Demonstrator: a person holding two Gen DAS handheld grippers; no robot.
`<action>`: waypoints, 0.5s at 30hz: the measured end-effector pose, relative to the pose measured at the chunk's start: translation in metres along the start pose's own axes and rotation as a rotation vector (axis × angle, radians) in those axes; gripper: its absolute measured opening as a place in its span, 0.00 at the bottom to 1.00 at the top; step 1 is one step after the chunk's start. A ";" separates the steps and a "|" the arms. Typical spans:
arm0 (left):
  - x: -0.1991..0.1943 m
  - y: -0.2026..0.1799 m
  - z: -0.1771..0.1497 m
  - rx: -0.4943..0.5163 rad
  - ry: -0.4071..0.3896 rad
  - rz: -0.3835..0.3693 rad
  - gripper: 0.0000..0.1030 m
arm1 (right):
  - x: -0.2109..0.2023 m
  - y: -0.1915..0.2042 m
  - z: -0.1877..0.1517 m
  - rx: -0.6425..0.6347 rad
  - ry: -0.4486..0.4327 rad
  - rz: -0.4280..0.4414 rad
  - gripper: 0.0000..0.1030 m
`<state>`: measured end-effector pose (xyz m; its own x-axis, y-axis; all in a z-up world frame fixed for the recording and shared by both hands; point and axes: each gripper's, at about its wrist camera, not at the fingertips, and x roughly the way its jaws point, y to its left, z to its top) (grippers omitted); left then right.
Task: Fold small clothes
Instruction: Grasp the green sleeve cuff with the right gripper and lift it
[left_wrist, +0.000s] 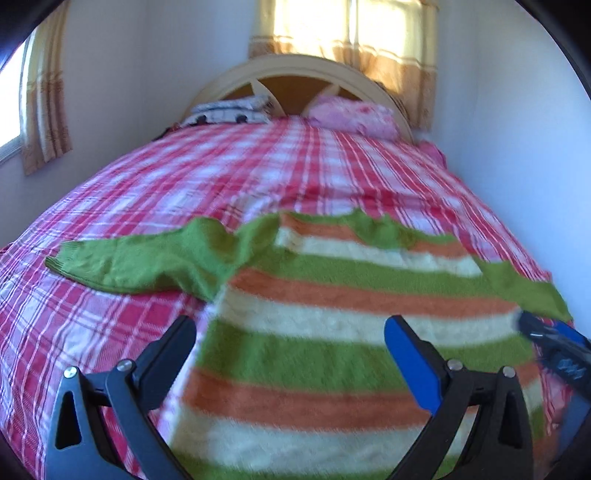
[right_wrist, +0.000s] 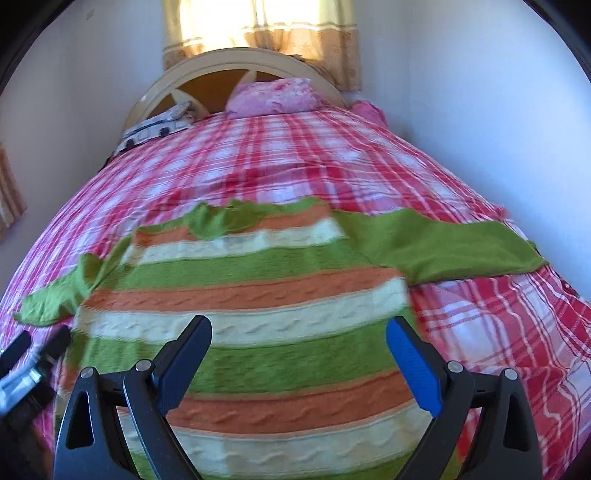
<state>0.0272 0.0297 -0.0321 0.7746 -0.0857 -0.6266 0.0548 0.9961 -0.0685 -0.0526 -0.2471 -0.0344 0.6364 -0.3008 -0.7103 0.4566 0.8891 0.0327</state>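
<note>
Left gripper (left_wrist: 290, 332) spread wide, holding nothing, poised above left half of green, orange and cream striped knitted sweater (left_wrist: 332, 321). Right gripper (right_wrist: 299, 332) also spread wide, empty, above sweater's right half. Sweater lies flat, face up, at near end of bed, on red, pink and white plaid bedspread (left_wrist: 221, 173). Left green sleeve (left_wrist: 140, 262) stretches toward bed's left edge; right green sleeve (right_wrist: 443, 247) toward right edge. Pink pillow (right_wrist: 273, 96) and white patterned pillow (left_wrist: 232, 110) rest against cream arched headboard (left_wrist: 295, 66) at far end. Yellow-orange curtain (left_wrist: 351, 33) behind.
</note>
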 end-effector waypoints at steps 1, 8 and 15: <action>0.005 0.006 0.002 -0.011 -0.013 0.014 1.00 | -0.001 -0.015 0.003 0.022 -0.020 -0.008 0.93; 0.035 0.014 -0.006 0.043 -0.011 0.148 1.00 | -0.001 -0.144 0.029 0.184 -0.116 -0.096 0.72; 0.062 0.024 -0.026 -0.002 0.092 0.149 1.00 | 0.034 -0.319 0.036 0.643 -0.061 -0.121 0.58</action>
<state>0.0598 0.0479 -0.0926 0.7129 0.0617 -0.6985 -0.0578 0.9979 0.0291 -0.1541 -0.5531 -0.0440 0.5826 -0.4216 -0.6949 0.7957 0.4700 0.3821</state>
